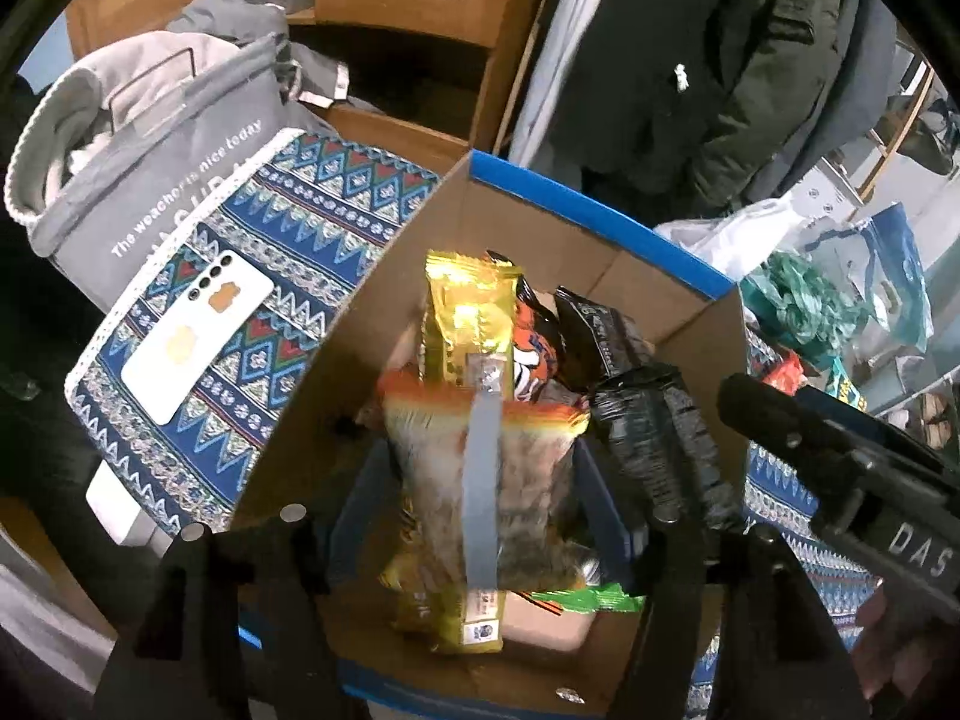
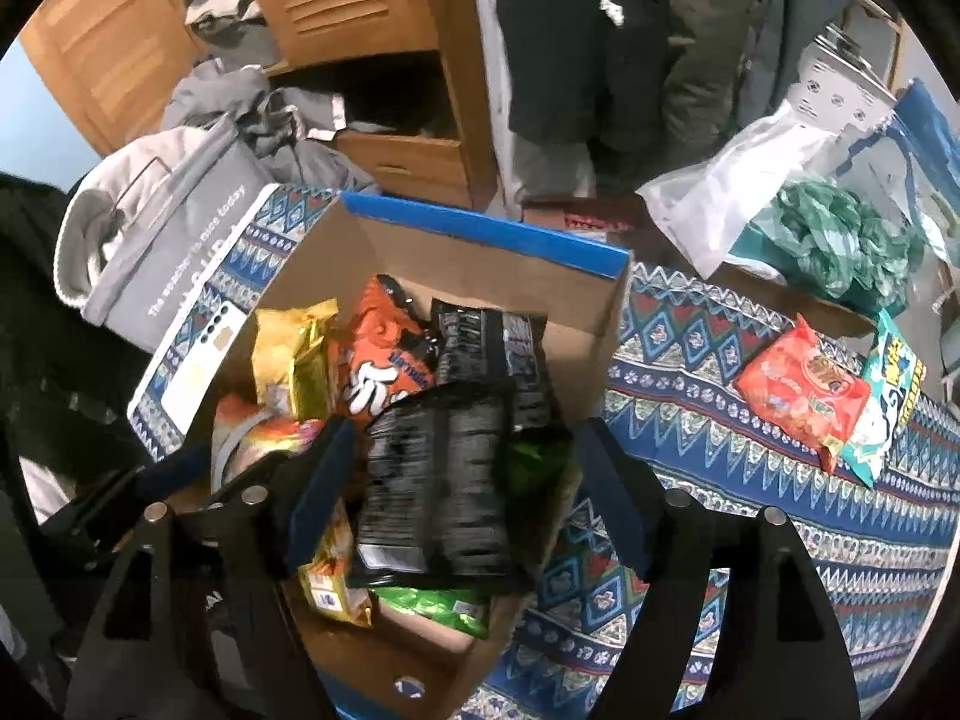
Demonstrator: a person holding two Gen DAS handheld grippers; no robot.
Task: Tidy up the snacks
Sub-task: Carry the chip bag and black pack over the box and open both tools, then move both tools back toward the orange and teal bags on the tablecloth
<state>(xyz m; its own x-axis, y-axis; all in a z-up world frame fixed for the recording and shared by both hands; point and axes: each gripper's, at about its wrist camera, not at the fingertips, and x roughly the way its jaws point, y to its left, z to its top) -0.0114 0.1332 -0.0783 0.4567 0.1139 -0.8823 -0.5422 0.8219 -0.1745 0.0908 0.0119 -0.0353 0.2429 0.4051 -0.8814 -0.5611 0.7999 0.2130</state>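
Here, both grippers hang over an open cardboard box (image 1: 372,324) with a blue rim, standing on a tabletop (image 2: 780,516) covered in blue geometric-patterned woven cloth.

Left gripper (image 1: 480,516): fingers spread, with a crinkly orange-edged, partly clear packet (image 1: 480,468) between them; whether the fingers press it cannot be told. A grey strip runs down the packet's front.

Right gripper (image 2: 462,480): fingers spread either side of a glossy black foil packet (image 2: 438,480); contact cannot be told, and the print is blurred.

Other packets in the box: one gold foil packet (image 1: 468,318), upright; one orange packet (image 2: 384,360) with white lettering; a second black packet (image 2: 486,336) at the far side; one green packet (image 2: 432,600) low down, mostly covered. A yellow packet (image 2: 330,582) shows at the near left, half hidden.

On the cloth, right of the box and well apart: one red-orange packet (image 2: 804,390) touching one teal-and-white packet (image 2: 888,396).

One white phone (image 1: 198,342) lies face down left of the box. A grey fabric bag (image 1: 150,168) sits beyond it, its printed text partly cut off.
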